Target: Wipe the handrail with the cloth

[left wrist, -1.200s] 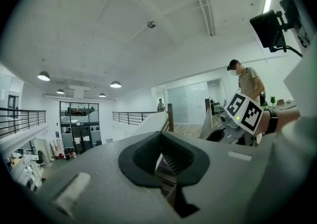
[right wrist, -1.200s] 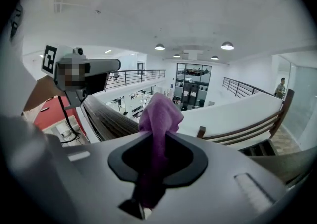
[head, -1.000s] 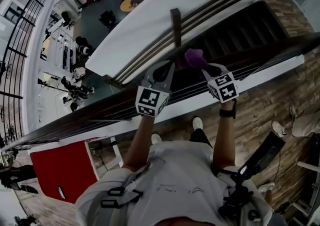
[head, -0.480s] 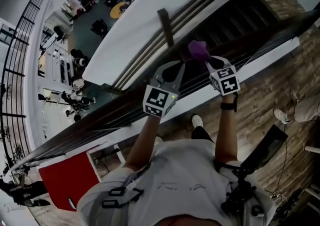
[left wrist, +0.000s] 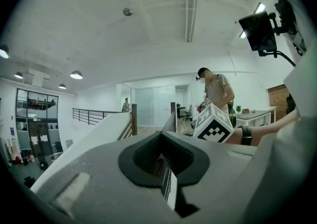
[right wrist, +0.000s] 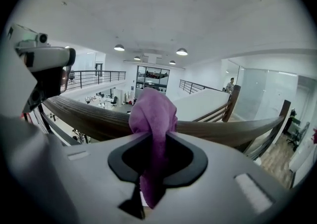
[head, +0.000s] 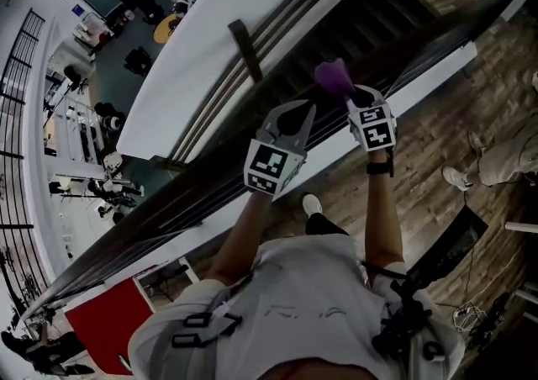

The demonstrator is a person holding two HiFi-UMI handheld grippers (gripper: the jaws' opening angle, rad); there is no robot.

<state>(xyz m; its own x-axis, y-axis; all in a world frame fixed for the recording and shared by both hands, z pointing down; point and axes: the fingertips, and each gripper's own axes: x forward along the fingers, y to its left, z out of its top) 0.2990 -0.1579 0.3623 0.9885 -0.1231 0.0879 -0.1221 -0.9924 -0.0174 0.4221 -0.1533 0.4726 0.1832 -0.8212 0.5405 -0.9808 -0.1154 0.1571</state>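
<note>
Shifted since a second ago: both grippers and the cloth, further along the rail and away from the dark upright wooden post (head: 244, 49) of the staircase beyond.

Item 1. Purple bunched cloth (right wrist: 152, 114). Its lower end is pinched in the right gripper and its upper end is balled into a knob. By the right gripper view it presses on the top of the rail.

Item 2. Long rounded brown wooden handrail (right wrist: 74, 116). It runs crosswise just ahead of both grippers, with thin cable rails beneath it.

Item 3. Right gripper (head: 353, 99). Jaws are closed on the cloth, and a short tail hangs below the grip.

Item 4. Left gripper (head: 294, 113). Jaws are together with nothing between them. It is held just beside the right gripper, near the rail.

Item 5. Open lower floor (head: 126, 76) beyond the rail, well below.

Hazards, as judged:
- Only a narrow strip of cloth sits in the jaws, so drag along the wood could pull it free and drop it over the edge.
- The knob touches a small patch, so parts of the rail may be missed.
- The idle left gripper could knock the rail.
</note>
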